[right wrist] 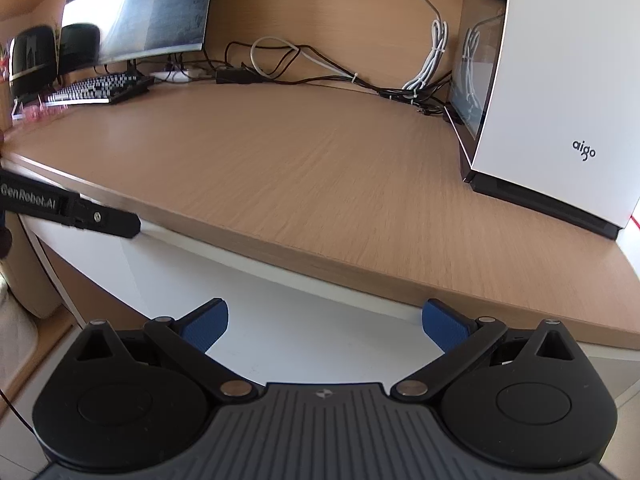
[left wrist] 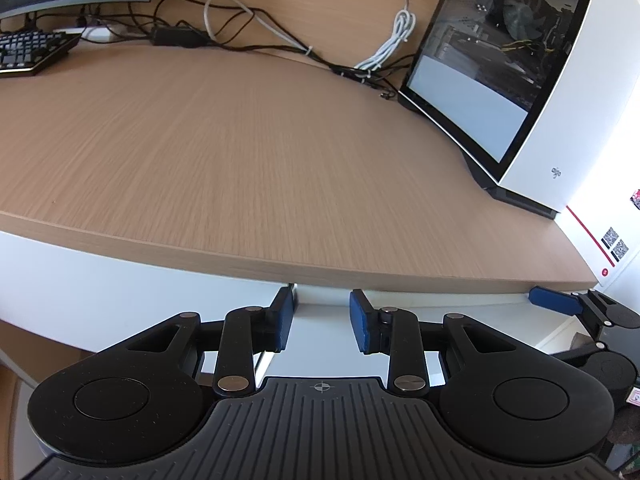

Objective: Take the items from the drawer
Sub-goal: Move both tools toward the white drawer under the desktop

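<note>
A white drawer front (right wrist: 280, 292) runs just under the edge of the wooden desk (right wrist: 320, 168); no items from inside it show. My left gripper (left wrist: 322, 308) is held up to that white front (left wrist: 324, 332), its blue pads (left wrist: 362, 326) partly apart with nothing pressed between them. The left fingertip sits by a vertical seam (left wrist: 297, 294) in the white panels. My right gripper (right wrist: 326, 312) stands wide open in front of the same white front, holding nothing. The right gripper's finger (left wrist: 554, 300) shows at the right edge of the left wrist view.
A white computer case (right wrist: 560, 100) with a glass side stands on the desk's right. A monitor (right wrist: 140, 12), a keyboard (right wrist: 96, 88) and tangled cables (right wrist: 320, 68) lie along the back. The left gripper's arm (right wrist: 72, 210) crosses the right wrist view's left edge.
</note>
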Available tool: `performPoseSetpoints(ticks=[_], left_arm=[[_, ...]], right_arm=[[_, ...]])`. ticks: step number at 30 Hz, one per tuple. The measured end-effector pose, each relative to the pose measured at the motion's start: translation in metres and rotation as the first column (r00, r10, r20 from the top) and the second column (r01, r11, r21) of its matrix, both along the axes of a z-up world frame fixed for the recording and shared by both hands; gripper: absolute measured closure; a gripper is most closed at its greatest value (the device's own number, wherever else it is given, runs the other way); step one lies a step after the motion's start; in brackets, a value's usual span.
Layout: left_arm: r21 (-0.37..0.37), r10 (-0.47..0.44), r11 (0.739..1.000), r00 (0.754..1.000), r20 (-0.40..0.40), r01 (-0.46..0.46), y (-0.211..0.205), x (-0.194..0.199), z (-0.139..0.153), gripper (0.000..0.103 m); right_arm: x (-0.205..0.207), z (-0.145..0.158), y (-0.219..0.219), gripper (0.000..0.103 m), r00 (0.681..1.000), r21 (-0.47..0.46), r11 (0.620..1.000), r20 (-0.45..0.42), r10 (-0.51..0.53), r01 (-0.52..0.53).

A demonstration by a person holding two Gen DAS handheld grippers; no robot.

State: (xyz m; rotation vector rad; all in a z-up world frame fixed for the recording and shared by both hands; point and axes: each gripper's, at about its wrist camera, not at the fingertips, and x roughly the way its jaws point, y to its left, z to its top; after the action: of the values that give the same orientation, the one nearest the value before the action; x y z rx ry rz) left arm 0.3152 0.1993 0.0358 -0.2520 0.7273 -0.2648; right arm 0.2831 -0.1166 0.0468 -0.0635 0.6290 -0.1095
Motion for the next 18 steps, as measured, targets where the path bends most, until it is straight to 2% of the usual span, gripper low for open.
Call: performPoseSetpoints(ticks=[5,11,14,18], left_arm=[[0.008,-0.004,1.000,1.000,0.001,0.004,-0.0011,-0.0006,0.0006,0.070],[0.015,-0.004,1.000,1.000,0.004,0.004,-0.0020,-0.0037,0.0002,0.070],[0.018,-0.009,1.000,1.000,0.005,0.009,-0.0018,-0.0047,0.0005,0.070],[0.019,-0.010,1.000,1.000,0.004,0.010,-0.0019,-0.0053,0.0008,0.070]], right_arm=[[-0.0001,-0.0057,0.0062,0.000,1.000,-0.057,0.998,-0.006,0.013,-0.013],[-0.0017,-0.0030,0.0083,0.000,1.000,-0.028,0.999,-0.019,0.020,-0.020],[-0.0041,0.0024,0.0050,0.000,1.000,0.022,0.999,-0.009,0.023,-0.023],[0.0001,0.0011,-0.0005,0.000,1.000,-0.010,1.000,-0.008,-0.019,0.019]])
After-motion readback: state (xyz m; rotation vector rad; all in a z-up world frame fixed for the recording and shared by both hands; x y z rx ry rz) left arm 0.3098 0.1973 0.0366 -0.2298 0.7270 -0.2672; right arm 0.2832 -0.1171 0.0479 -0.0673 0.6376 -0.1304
